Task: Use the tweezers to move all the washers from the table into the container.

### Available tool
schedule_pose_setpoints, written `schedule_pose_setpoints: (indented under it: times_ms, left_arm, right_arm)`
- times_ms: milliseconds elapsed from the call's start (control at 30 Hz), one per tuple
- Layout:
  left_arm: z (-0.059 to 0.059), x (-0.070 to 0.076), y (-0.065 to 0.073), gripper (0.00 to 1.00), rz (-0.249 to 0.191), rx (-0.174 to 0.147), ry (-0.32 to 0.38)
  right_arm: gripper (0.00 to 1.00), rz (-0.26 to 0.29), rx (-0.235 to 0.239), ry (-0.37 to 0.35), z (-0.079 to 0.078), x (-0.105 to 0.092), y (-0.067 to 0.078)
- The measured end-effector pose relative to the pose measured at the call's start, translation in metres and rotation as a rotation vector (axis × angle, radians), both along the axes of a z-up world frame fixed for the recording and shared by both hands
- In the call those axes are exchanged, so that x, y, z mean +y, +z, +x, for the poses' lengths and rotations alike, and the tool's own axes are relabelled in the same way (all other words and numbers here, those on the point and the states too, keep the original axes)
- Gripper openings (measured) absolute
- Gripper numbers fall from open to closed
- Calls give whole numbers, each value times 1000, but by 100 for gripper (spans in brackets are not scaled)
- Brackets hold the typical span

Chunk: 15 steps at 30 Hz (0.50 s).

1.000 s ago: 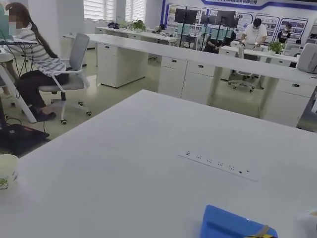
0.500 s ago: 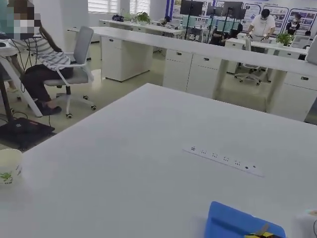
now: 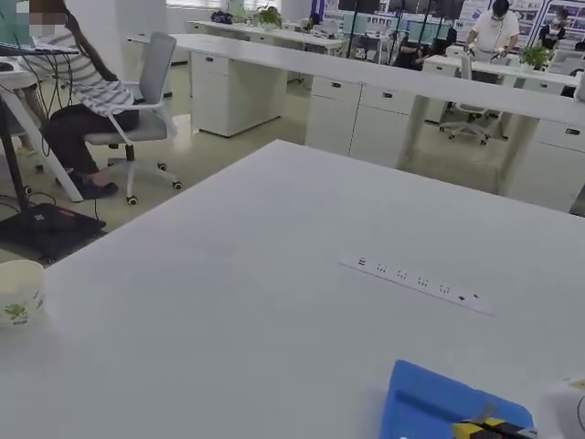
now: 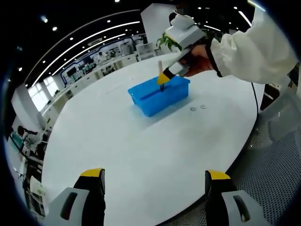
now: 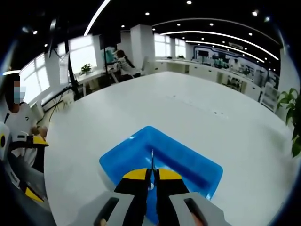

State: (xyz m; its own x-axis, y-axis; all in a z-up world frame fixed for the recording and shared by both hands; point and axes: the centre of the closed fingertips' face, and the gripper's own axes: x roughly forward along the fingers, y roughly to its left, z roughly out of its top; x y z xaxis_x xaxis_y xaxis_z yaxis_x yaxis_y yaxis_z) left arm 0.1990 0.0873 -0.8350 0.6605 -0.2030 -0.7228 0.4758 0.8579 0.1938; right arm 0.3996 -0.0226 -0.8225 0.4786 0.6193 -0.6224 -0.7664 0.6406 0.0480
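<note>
In the right gripper view my right gripper [image 5: 151, 175] is shut on thin metal tweezers [image 5: 152, 162], whose tips point down into the blue container [image 5: 188, 160]. I cannot tell whether the tips hold a washer. The left gripper view shows the same gripper [image 4: 163, 78], held in a hand, over the blue container [image 4: 162, 104]. Two small washers [image 4: 193, 108] [image 4: 203, 107] lie on the white table just beside the container's near side. My left gripper [image 4: 155, 175] stands wide open above the table's near edge, with nothing between its jaws. The head view catches the container [image 3: 430, 398] and the right gripper's yellow tip [image 3: 489, 427] at the bottom right.
A paper cup [image 3: 18, 293] stands at the table's left edge. A flush power strip [image 3: 416, 283] lies beyond the container. A person sits on an office chair [image 3: 137, 119] past the far left corner. A potted plant [image 5: 294, 117] stands to the right.
The head camera has tilted down, so the whole scene sits higher in the picture. The right gripper's yellow tip shows a little more over the container. Nothing on the table has moved.
</note>
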Motion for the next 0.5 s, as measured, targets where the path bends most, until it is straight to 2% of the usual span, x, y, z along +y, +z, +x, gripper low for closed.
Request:
schedule_pose_setpoints:
  times_ms: [333,500]
  left_arm:
    - [0,1,-1,90,4,1,0]
    - [0,1,0,90,3,-3,0]
  right_arm:
    - [2,5,10,-5,1,-2,-1]
    - [3,16,35,-23,0,-2,0]
